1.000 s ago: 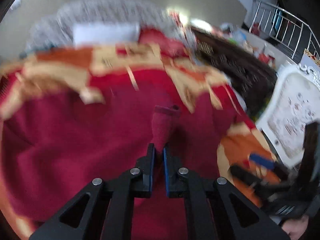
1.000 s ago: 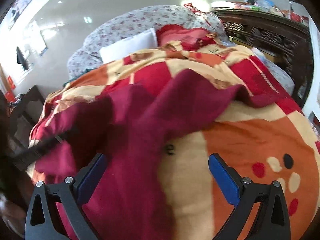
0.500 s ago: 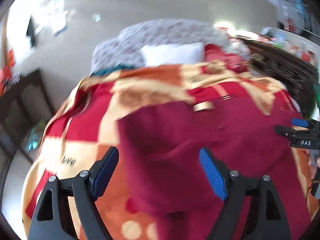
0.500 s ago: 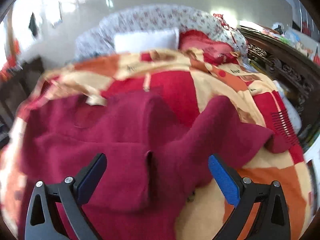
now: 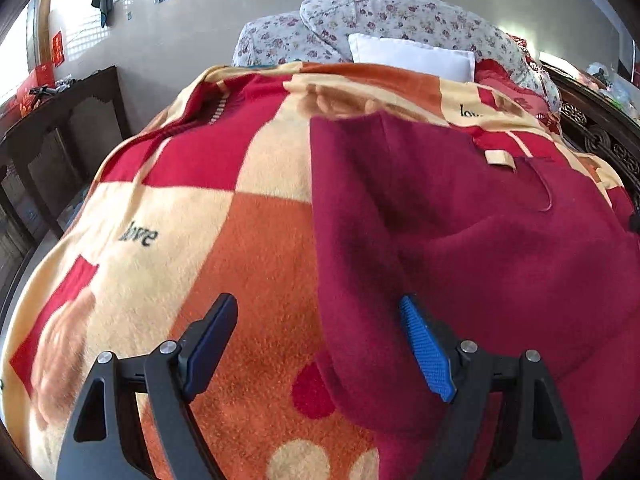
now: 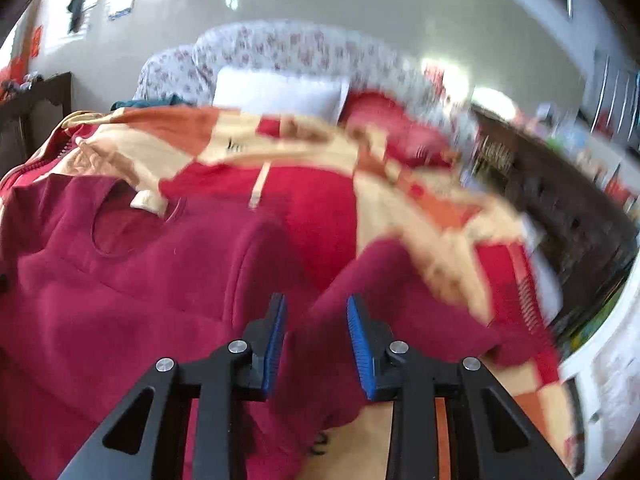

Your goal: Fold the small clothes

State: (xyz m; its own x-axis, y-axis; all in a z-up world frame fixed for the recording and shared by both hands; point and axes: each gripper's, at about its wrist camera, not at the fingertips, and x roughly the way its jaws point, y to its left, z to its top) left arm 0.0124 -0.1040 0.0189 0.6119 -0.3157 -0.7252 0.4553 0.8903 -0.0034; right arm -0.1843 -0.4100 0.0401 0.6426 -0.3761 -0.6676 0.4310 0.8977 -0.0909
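Observation:
A dark red fleece garment (image 5: 480,240) lies spread on the checked blanket (image 5: 240,260), a beige tag (image 5: 498,158) at its neck. My left gripper (image 5: 316,304) is open above the garment's left edge; the right pad sits over the cloth and the left pad over bare blanket. In the right wrist view the same garment (image 6: 140,280) fills the left half and its sleeve (image 6: 384,280) runs off to the right. My right gripper (image 6: 316,300) is closing, with a fold of that sleeve between its blue pads and a gap still showing.
A white pillow (image 5: 408,56) and a flowered quilt (image 5: 400,16) lie at the head of the bed. Dark wooden furniture stands at the left (image 5: 60,128) and along the right side (image 6: 560,208). The blanket (image 6: 400,200) is rumpled to the right of the garment.
My left gripper let go of the red cloth it pinched, opened wide and swung left to the garment's edge. My right gripper's jaws went from wide open to narrow around the sleeve.

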